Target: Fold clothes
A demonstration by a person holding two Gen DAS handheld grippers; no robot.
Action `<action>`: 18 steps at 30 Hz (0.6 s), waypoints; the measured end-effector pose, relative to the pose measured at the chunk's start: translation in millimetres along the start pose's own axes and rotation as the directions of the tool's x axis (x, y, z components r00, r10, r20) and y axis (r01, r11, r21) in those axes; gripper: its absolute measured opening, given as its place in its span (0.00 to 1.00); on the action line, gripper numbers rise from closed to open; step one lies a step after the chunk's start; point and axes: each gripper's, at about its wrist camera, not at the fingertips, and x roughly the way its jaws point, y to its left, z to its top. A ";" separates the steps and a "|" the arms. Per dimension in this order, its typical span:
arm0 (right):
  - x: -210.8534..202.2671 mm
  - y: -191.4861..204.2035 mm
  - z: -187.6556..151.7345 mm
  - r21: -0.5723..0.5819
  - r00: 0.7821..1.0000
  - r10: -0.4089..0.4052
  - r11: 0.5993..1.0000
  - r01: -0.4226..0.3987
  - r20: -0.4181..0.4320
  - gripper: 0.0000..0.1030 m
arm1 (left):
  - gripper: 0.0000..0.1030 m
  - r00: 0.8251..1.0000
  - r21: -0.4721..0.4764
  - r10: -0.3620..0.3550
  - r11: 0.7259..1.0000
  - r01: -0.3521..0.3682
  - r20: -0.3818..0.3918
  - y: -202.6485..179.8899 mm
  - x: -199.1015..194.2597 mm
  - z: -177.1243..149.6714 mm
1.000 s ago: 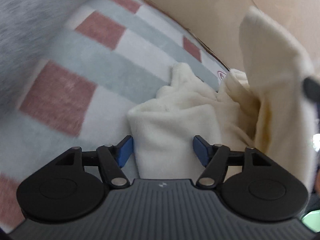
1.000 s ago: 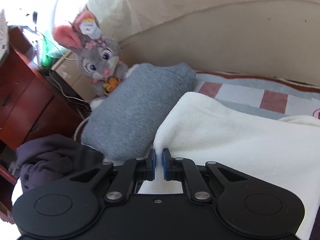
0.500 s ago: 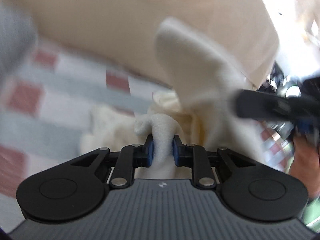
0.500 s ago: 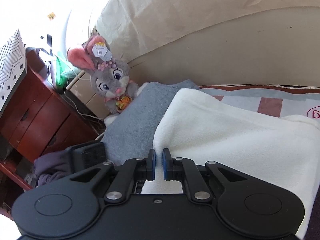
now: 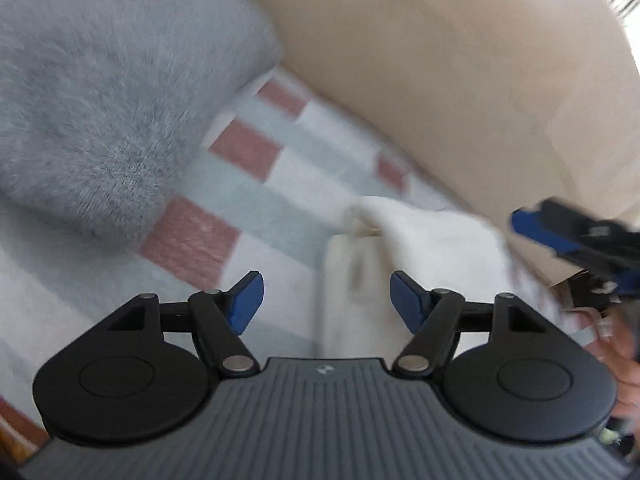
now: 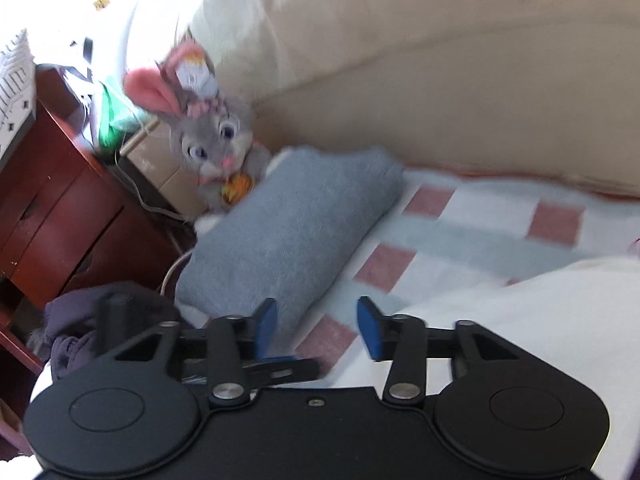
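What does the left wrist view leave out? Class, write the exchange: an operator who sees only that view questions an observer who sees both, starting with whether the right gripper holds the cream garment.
Operator: Does the right gripper hold the cream garment?
Observer: No. Its jaws have just been opening, nothing is between them, and the garment lies beside its right finger.
Operator: What is beyond the grey bundle?
Observer: A plush rabbit leans against its far end.
Operator: Any more clothes?
Observer: A dark purple heap lies beside the wooden drawers.
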 end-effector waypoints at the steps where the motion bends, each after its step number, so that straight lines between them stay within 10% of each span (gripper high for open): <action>1: -13.9 -1.5 -4.1 -0.008 0.999 -0.034 0.999 0.034 0.007 0.50 | 0.68 0.999 0.013 -0.037 0.999 0.037 0.024 -6.2 -10.7 -6.3; 6: -58.7 0.4 -59.9 -0.166 0.953 -0.303 0.941 0.295 -0.024 0.50 | 0.76 0.992 0.182 -0.129 0.975 0.125 0.009 -50.8 -7.0 -33.6; 11: -50.4 1.2 -128.0 -0.353 0.849 -0.499 0.837 0.419 -0.174 0.55 | 0.83 0.975 0.210 0.162 0.969 -0.128 -0.153 -45.0 49.5 -66.8; 18: -56.4 12.6 -162.3 -0.415 0.826 -0.547 0.789 0.453 -0.140 0.61 | 0.85 0.950 0.211 0.291 0.942 -0.262 -0.116 -42.4 41.8 -78.5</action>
